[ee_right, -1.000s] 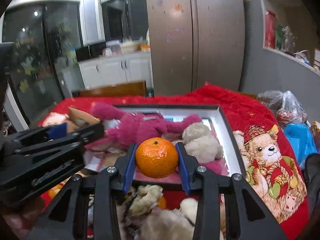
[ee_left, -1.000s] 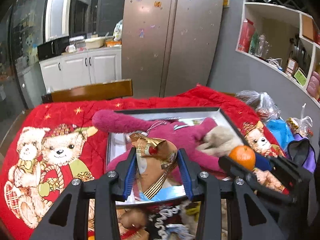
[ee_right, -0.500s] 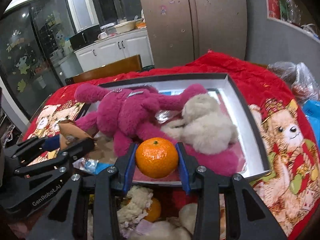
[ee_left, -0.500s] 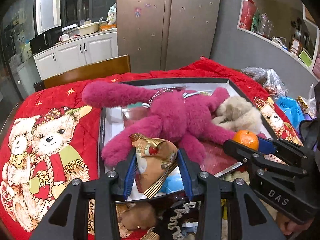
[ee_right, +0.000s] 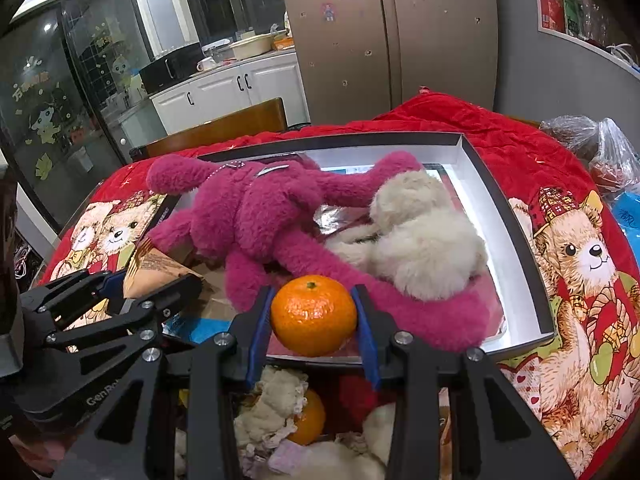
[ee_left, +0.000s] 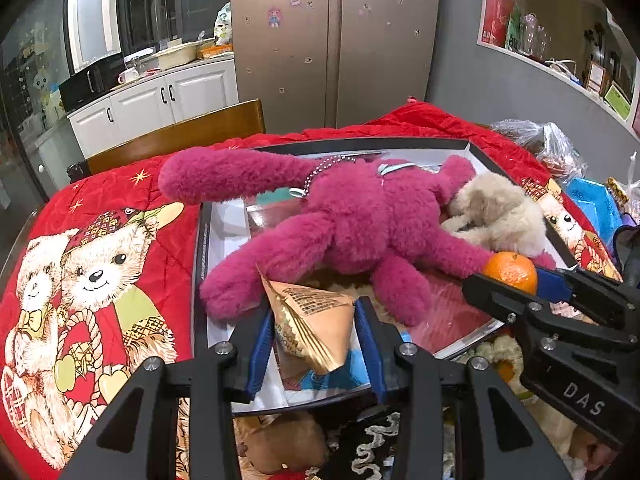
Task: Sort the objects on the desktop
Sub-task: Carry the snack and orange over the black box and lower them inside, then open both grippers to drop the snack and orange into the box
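Two claws are in my hands, and both are full. My left claw (ee_left: 314, 334) pinches a tan, gold-edged snack packet (ee_left: 310, 320) between its blue pads, the packet's printed corner poking up above the fingers. My right claw (ee_right: 314, 322) is clamped on a mandarin orange (ee_right: 314, 314), stem end up, with a pad pressed to each side of it. Both loads hang over the near edge of a shallow black-rimmed box (ee_right: 516, 232) with a white inside, which lies on a bench draped in a red quilt (ee_left: 120, 200) printed with teddy bears. Inside the box a magenta plush toy (ee_left: 360, 224) sprawls face down, one long limb reaching out over the left rim onto the quilt and a bead chain showing near its top. Just beside it, on the right, a cream plush toy (ee_right: 424, 236) lies touching it. Flat packets, blue and red, show on the box floor under the toys. Below my claws, nearer to me, sits a jumble of more soft toys and a second orange (ee_right: 310, 418), partly hidden by the fingers. At the bench's right edge are clear plastic bags (ee_left: 552, 148) and a blue tray (ee_left: 592, 204).
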The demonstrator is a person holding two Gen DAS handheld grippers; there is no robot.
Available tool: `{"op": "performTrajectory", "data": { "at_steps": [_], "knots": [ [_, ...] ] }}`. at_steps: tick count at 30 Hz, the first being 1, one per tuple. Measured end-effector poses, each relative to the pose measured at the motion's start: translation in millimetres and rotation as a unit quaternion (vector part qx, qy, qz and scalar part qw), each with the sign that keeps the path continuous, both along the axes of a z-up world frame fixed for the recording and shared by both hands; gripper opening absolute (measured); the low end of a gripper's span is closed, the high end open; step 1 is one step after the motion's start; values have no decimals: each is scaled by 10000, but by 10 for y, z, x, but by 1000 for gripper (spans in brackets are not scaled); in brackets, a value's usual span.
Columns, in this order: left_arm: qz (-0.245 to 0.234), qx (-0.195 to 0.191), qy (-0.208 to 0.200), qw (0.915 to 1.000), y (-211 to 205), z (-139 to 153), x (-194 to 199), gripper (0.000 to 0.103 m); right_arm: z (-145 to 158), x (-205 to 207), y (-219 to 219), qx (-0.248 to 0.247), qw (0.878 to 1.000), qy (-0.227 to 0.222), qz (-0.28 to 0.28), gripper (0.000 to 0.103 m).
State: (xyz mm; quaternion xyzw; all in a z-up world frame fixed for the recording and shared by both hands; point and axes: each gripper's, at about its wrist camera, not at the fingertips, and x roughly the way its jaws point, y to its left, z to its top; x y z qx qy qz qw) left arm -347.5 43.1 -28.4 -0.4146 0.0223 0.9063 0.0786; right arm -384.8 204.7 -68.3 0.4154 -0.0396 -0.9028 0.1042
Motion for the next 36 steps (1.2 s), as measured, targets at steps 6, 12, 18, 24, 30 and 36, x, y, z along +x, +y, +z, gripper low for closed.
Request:
{"op": "performTrajectory", "data": {
  "at_steps": [6,12,18,24,30,36],
  "knots": [
    [-8,4,9,10000,6,0,8,41,-8,-5,9,-26,10000,-8,-1,40],
    [30,5,29,10000,-2,9,5,40,-6,-4,13,-36,10000,1,4,40],
    [75,152,149,9997,-5,35,22,49,162,86,41,-83,9990,442,-5,60],
    [106,165,581,9981,-13,138,106,70,360,164,120,-231,9956,891,-149,91],
    [-255,278,740,9965,50,148,168,91,427,174,148,-374,9945,968,-153,92],
    [-29,126,1033,9946,-4,223,184,103,444,177,162,-443,9941,983,-134,92]
  ]
}}
